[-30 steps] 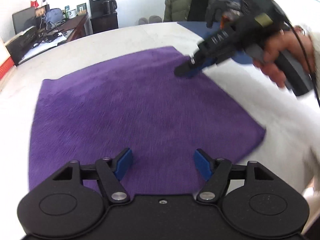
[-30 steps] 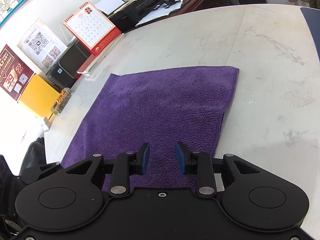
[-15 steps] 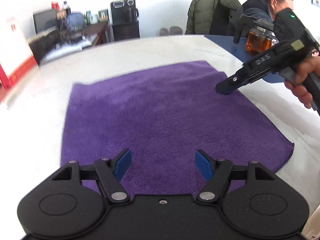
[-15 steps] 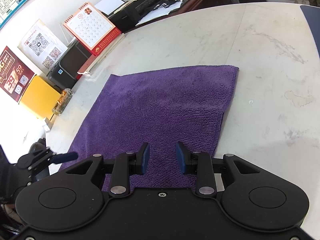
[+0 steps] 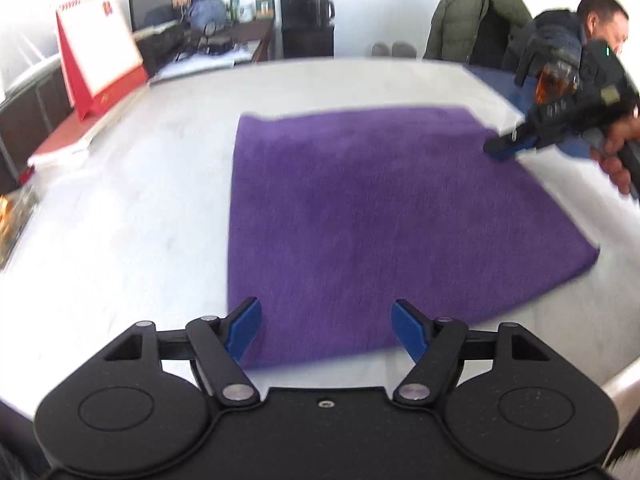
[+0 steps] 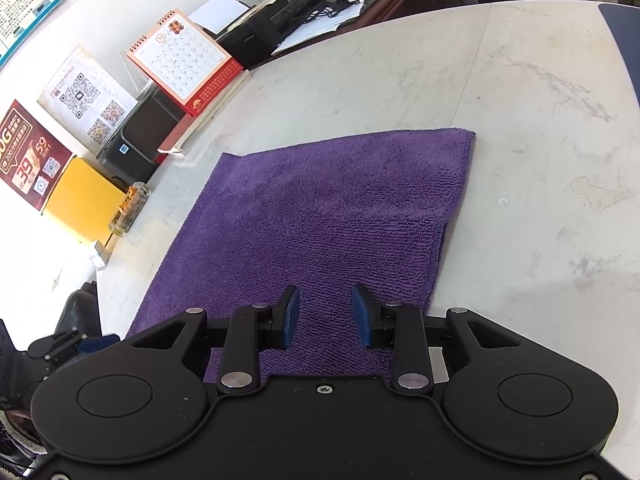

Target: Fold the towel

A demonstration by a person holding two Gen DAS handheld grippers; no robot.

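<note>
Towel point(image 5: 384, 220): laid flat on the table point(image 5: 132, 208), already doubled.
Left gripper point(image 5: 326, 330): swung to the near edge, released.
Right gripper point(image 6: 325, 314): unmoved, part-open, empty.
Next: another fold is judged likely.

Left wrist view: low over the towel point(image 5: 384, 216), at its near edge, facing across the table point(image 5: 132, 216) toward desks. Right wrist view: higher, looking down from an adjacent edge toward the calendar point(image 6: 184, 60). Shared: towel, table, calendar.

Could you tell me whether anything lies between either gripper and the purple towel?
Nothing visible does. The left gripper and right gripper are both open directly over the purple towel, which lies flat with nothing on it.
</note>
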